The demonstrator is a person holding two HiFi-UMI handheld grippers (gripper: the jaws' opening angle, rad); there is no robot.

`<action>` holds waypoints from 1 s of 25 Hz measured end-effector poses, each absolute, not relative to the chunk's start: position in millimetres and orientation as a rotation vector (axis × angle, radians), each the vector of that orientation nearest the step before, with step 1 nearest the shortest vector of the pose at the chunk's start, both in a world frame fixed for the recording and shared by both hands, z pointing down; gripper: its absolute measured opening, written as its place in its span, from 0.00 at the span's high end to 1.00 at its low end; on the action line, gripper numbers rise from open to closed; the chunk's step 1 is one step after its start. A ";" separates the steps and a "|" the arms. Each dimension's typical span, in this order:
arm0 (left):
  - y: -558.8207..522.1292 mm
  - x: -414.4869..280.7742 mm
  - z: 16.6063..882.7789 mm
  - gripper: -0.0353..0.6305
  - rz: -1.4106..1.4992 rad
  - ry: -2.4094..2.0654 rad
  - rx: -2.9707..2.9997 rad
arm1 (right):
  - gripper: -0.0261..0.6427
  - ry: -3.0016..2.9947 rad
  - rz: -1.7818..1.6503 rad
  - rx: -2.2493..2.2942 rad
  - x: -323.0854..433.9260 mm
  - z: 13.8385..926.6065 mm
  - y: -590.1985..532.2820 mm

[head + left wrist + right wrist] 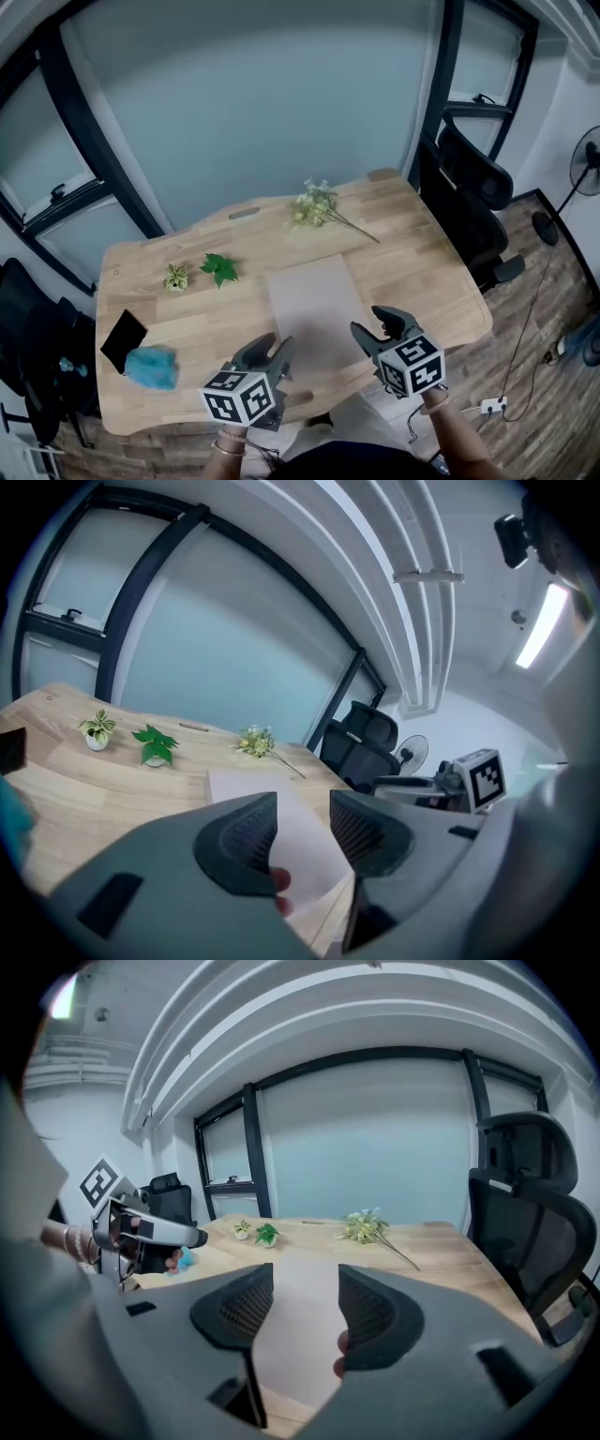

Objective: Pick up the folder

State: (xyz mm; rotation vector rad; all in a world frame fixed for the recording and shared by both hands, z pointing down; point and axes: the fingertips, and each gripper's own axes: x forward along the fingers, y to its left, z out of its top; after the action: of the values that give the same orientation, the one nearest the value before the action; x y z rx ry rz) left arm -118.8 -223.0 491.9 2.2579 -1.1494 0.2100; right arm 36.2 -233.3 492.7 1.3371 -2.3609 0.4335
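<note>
From the head view, the folder (314, 298) lies flat in the middle of the desk (427, 267), its near end toward the lower edge of the frame. The left tongs (274, 349) and right tongs (377, 324) hover at its two lower corners, both partly spread with nothing between them. I'd worry most about how flat it lies. With no raised edge, a jaw may skid over the cover, push the folder up the frame, or pinch only the top leaf so it flaps open. A grip landing sooner on one side would skew it. The flower sprig (317, 206) at upper centre, the green leaves (219, 269) and small pot (175, 277) to the left, and the blue cloth (152, 367) beside a black slab (123, 339) at lower left all sit well apart. Nothing blocks the approach.

In the left gripper view, the folder (305, 841) shows pale through the gap of the left tongs (302, 804), untouched, and the pads are clear of it.

In the right gripper view, the right tongs (305, 1286) are likewise half open over the folder (300, 1344). The office chair (525, 1213) at right stands off the desk, out of reach.
</note>
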 end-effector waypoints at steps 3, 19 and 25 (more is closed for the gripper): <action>-231.3 -116.4 498.9 0.69 0.217 -1.155 2.245 | 0.67 -2.360 0.448 1.317 39.1 498.2 -243.6; -266.0 -123.8 544.7 0.68 0.258 -1.220 2.106 | 0.67 -2.343 0.491 1.154 44.2 539.8 -289.0; -278.4 -127.4 556.3 0.67 0.256 -1.247 2.062 | 0.67 -2.316 0.545 1.121 48.7 560.6 -302.7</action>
State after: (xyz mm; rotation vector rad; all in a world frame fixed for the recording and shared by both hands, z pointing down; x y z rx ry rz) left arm -127.4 -278.4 556.3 2.0624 -1.2466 0.2561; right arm 48.7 -302.7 560.6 1.1210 -2.3159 0.5447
